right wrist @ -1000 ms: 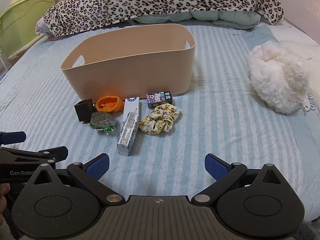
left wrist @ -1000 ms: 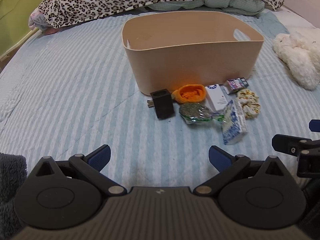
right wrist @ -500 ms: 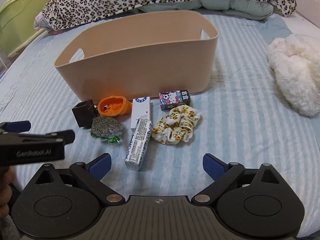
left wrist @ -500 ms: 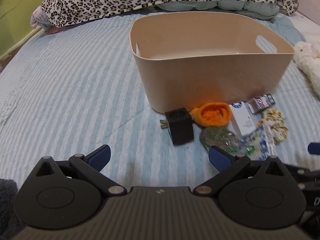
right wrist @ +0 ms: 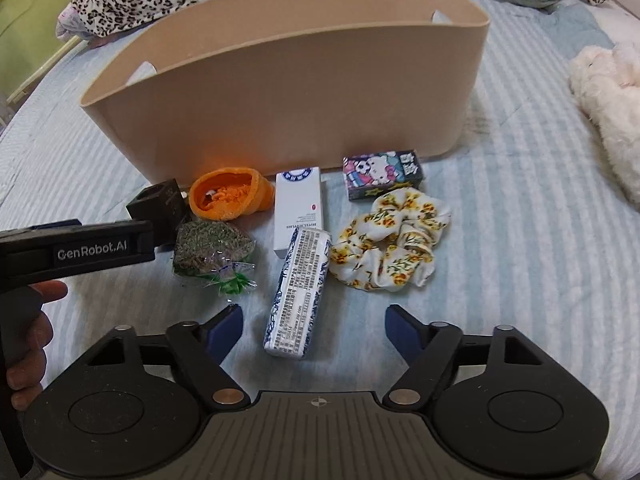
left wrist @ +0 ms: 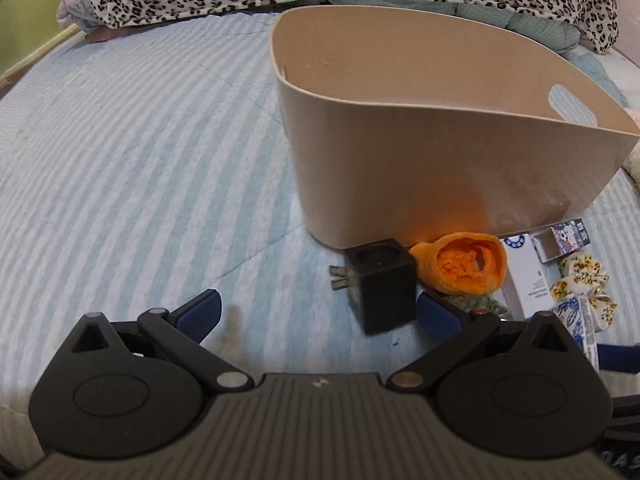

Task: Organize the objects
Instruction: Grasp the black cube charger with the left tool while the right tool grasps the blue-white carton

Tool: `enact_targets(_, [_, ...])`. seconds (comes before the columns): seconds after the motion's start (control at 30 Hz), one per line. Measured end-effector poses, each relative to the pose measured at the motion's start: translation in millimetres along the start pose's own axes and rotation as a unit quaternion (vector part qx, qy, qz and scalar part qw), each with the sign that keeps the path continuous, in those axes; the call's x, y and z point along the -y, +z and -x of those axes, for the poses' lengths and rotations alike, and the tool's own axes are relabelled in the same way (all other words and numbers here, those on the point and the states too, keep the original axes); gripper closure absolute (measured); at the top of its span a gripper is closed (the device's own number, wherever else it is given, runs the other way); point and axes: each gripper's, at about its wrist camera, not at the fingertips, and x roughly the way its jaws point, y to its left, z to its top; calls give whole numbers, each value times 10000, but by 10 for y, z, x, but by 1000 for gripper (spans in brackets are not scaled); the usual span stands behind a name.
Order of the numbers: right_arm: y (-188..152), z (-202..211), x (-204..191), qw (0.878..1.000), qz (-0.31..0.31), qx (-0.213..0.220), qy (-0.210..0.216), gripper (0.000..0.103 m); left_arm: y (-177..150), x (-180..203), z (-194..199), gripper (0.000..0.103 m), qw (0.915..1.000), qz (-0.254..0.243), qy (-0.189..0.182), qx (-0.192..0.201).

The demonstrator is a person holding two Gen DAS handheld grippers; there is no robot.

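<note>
Now the right gripper [right wrist: 314, 330] hangs over the tissue pack [right wrist: 298, 292], jaws closing, the pack between them untouched. Left gripper [left wrist: 318, 316] gapes wide, charger [left wrist: 380, 286] just ahead by the bin [left wrist: 440, 176].

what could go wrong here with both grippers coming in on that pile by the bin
The blue-and-white pack lies skewed between the closing jaws of the right hand-held gripper, so it may twist out. The left hand-held gripper reaches in near the black charger; the two tools could collide over the tightly packed pile.
</note>
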Motion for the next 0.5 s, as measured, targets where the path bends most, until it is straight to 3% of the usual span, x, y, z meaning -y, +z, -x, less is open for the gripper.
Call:
enact_targets(0.2, [10,-93,-23,10000,30,-29,13,36,15,63,-116,0,10000,-45,-65,21])
enact_targets(0.23, [11,-93,-22,10000,27,-11,21,39,19,60,-129,5,10000,-31,-56,25])
enact_targets(0.27, [13,-92,-18,10000,17,5,32,42,13,55,-134,18,10000,-41,-36,36])
enact_targets(0.33, [13,-88,-6,10000,-14,36,62,47,8,89,-145,30,9999,-116,-81,-75])
enact_targets(0.4, [9,-78,10,9999,-58,77,98,54,-8,86,-132,33,9998,-130,-128,-75])
enact_targets(0.5, [5,-61,17,9998,-82,110,157,65,-43,102,-83,51,9995,-209,-224,-20])
